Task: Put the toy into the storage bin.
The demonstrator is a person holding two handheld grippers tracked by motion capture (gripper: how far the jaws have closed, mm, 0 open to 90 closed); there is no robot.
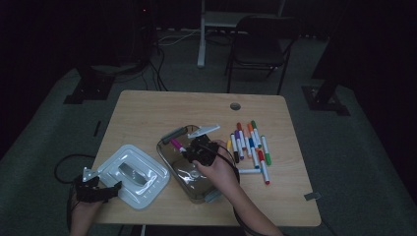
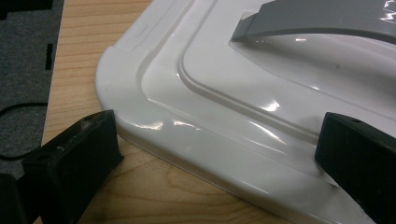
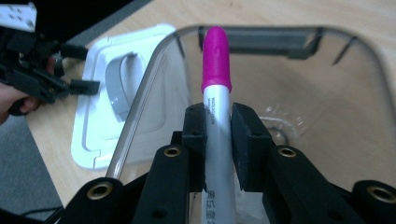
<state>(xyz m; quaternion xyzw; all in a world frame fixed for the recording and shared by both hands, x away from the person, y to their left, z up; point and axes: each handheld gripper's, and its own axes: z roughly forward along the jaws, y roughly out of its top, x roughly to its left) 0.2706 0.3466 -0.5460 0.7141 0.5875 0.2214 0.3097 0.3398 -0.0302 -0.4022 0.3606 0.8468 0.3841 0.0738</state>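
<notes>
Centrally: right gripper (image 3: 218,135) clamped on pink-capped marker (image 3: 216,93), cap pointing to frame top, over mouth of clear container (image 3: 369,79). Same marker at frame centre in high view, above container's upper-left end. Right of container: loose row of coloured markers (image 1: 248,145) on table (image 1: 147,113). Lower left: left gripper (image 2: 210,154) spread wide, jaws either side of corner of white lid (image 2: 196,79), not pressing; lid flat on table, grey handle (image 2: 322,21) at upper right.
</notes>
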